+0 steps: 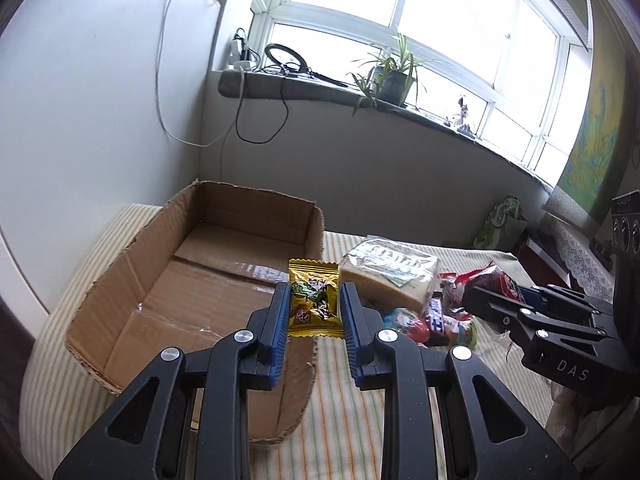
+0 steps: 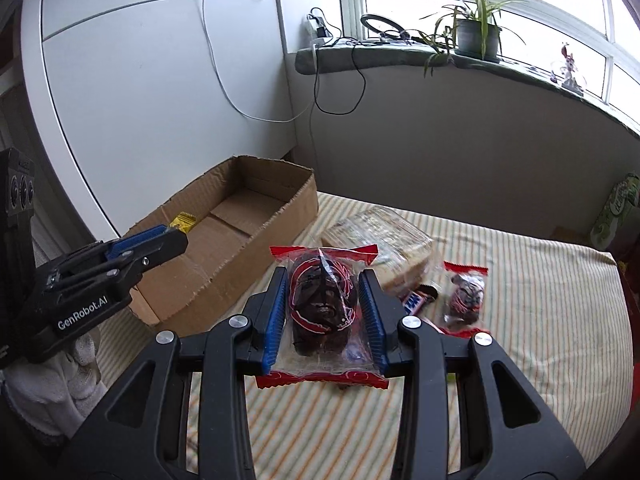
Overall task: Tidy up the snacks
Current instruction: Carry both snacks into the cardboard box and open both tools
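The yellow snack packet [image 1: 314, 299] sits at the centre of the left wrist view, pinched between the blue pads of the left gripper [image 1: 314, 312], whose jaws are nearly closed on it, above the near wall of the cardboard box [image 1: 168, 280]. In the right wrist view the right gripper [image 2: 323, 312] clamps a red-edged clear packet of dark cake [image 2: 322, 308] at frame centre, jaws a little apart around it. Right of it on the striped cloth [image 2: 520, 280] lie a second cake packet [image 2: 466, 300], a chocolate bar [image 2: 416, 300] and a wrapped sandwich [image 2: 380, 232] — all close together. Beyond, a white cabinet [image 2: 160, 80] fills the upper left, and a stone windowsill [image 2: 400, 58] carries a potted plant [image 2: 478, 34] under bright windows.
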`<state>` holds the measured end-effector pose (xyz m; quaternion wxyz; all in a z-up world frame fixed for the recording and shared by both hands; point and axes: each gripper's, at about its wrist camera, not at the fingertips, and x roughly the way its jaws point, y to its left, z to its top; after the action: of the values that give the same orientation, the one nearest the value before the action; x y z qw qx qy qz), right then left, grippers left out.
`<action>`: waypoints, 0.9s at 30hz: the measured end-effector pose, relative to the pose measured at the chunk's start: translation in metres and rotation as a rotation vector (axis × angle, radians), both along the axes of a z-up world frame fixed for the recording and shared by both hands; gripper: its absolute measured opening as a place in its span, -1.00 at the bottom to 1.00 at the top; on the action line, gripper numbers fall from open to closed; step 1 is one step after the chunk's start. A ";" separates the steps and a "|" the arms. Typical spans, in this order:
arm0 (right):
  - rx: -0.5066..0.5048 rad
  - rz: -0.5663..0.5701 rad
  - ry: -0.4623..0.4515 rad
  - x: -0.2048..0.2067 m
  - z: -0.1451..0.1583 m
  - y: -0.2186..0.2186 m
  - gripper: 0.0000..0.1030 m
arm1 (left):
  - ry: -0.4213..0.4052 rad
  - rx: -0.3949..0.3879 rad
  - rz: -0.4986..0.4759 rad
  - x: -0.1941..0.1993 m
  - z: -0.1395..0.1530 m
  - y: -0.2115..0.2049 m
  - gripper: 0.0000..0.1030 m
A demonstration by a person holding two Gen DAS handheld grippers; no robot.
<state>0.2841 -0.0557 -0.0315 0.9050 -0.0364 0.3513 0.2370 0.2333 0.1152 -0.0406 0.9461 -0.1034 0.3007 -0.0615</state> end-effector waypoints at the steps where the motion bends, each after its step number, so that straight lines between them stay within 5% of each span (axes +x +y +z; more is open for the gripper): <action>1: -0.001 0.013 0.002 0.004 0.000 0.008 -0.28 | 0.001 0.002 0.010 0.000 -0.001 0.004 -0.54; 15: -0.035 0.128 0.043 0.038 -0.012 0.093 -0.27 | 0.040 -0.004 0.098 -0.006 -0.019 0.044 -0.54; 27: -0.052 0.142 0.064 0.047 -0.024 0.111 -0.14 | 0.043 0.020 0.150 -0.006 -0.020 0.054 -0.54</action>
<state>0.3310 0.0557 -0.0557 0.8730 -0.0773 0.3827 0.2923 0.2269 0.1689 -0.0608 0.9425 -0.1173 0.3127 0.0148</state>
